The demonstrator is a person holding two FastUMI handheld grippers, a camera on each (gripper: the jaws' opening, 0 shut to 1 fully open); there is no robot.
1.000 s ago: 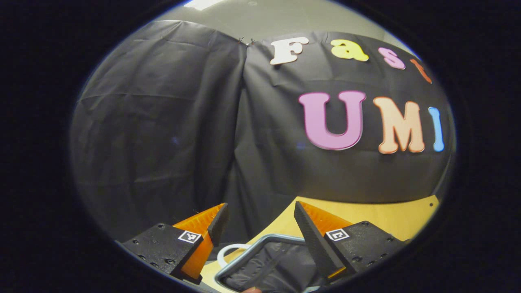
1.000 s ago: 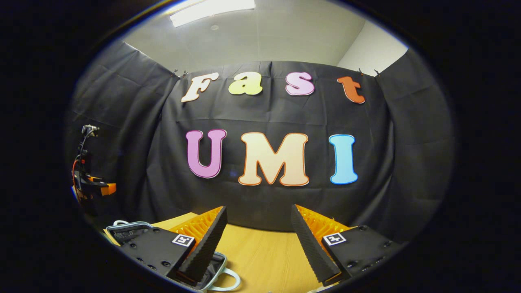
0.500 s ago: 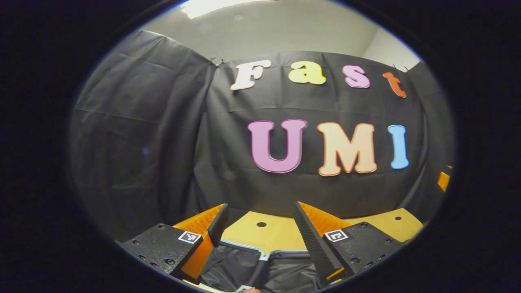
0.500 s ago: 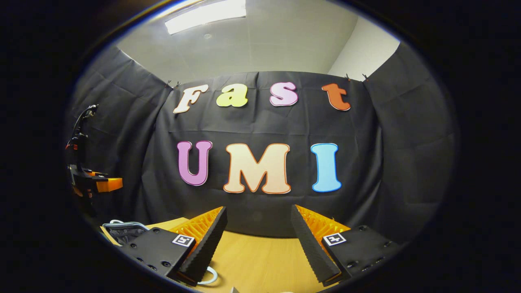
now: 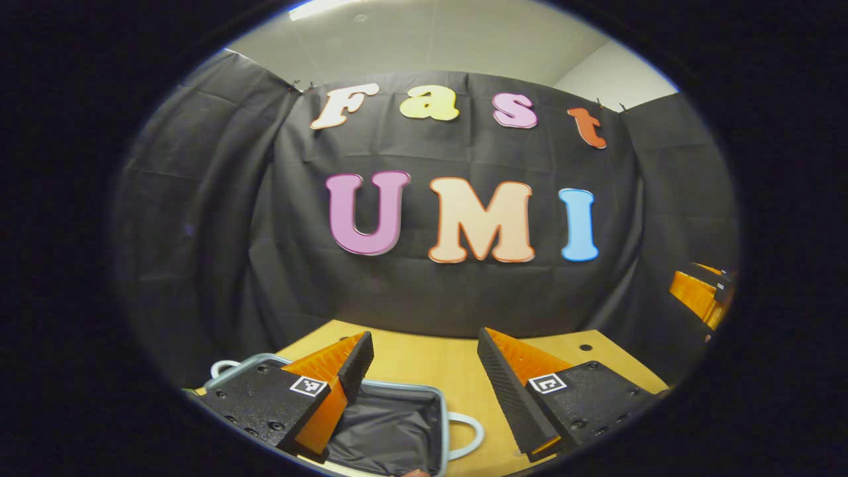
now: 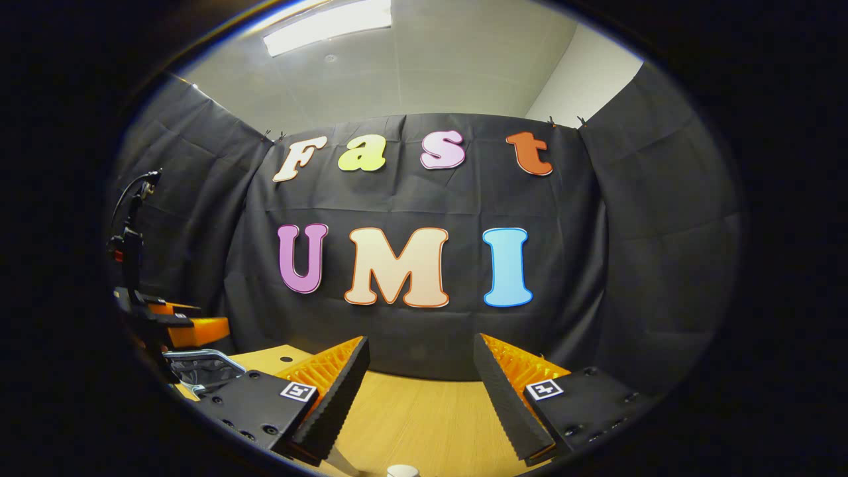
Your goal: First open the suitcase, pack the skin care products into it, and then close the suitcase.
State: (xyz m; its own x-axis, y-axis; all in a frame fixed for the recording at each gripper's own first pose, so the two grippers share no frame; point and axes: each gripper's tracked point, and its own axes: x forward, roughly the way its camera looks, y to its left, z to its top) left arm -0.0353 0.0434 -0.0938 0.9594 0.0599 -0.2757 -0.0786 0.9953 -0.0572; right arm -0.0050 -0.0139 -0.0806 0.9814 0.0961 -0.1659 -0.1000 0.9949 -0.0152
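Note:
The suitcase (image 5: 391,424) lies open on the wooden table, showing grey lining, a pale rim and a white handle (image 5: 467,434) on its right side. My left gripper (image 5: 424,358) hovers over its far edge, open, with nothing between the fingers. In the right gripper view, the suitcase's corner (image 6: 205,370) shows at the lower left, with the left gripper (image 6: 192,329) above it. My right gripper (image 6: 421,361) is open and empty above bare tabletop. A small white cap (image 6: 403,471) peeks in at the bottom edge; I cannot tell what it belongs to. The right gripper's orange fingers (image 5: 699,295) appear at the far right of the left gripper view.
The wooden table (image 6: 411,411) runs back to the black cloth wall. Small round holes (image 5: 585,346) mark the tabletop near its far edge. A cable rises above the left gripper (image 6: 132,199).
The left gripper view has swung right, so the open suitcase now sits lower left in it and the right gripper has come into sight. The right gripper tilted up slightly; the handle left its view.

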